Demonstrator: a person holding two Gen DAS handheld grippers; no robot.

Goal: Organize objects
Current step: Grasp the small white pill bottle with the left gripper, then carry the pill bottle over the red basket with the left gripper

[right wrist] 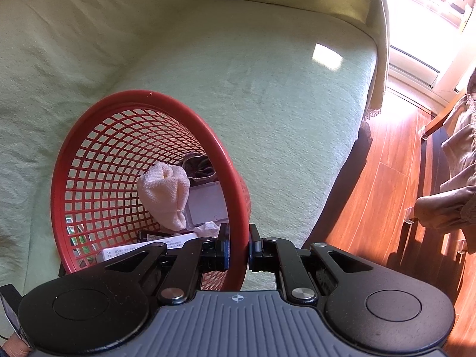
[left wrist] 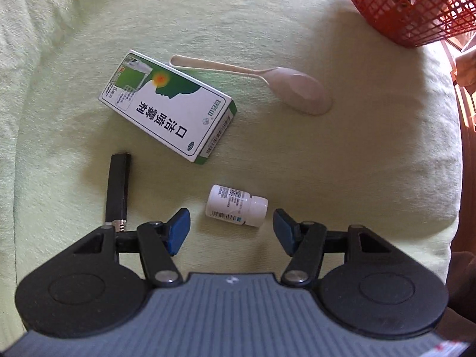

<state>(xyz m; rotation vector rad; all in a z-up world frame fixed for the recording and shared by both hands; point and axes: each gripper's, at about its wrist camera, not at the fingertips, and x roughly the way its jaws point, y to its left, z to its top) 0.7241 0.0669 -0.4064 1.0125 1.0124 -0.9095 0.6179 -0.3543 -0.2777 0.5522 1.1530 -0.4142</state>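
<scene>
My left gripper (left wrist: 232,226) is open and points down at a small white pill bottle (left wrist: 236,205) lying on its side on the pale green cover; the bottle lies just ahead of the gap between the blue pads (left wrist: 180,229), untouched. A green and white medicine box (left wrist: 168,105), a cream plastic spoon (left wrist: 267,81) and a black USB stick (left wrist: 117,190) lie around it. My right gripper (right wrist: 239,248) is shut on the rim of the red mesh basket (right wrist: 148,95), one finger inside and one outside. The basket holds a white cloth bundle (right wrist: 165,192), papers and other items.
The red basket (left wrist: 416,3) shows at the left wrist view's top right corner. The green cover (right wrist: 267,104) drapes over the sofa seat and back. Right of the sofa's edge lie a wooden floor (right wrist: 386,184), a bright window and beige fabric (right wrist: 455,184).
</scene>
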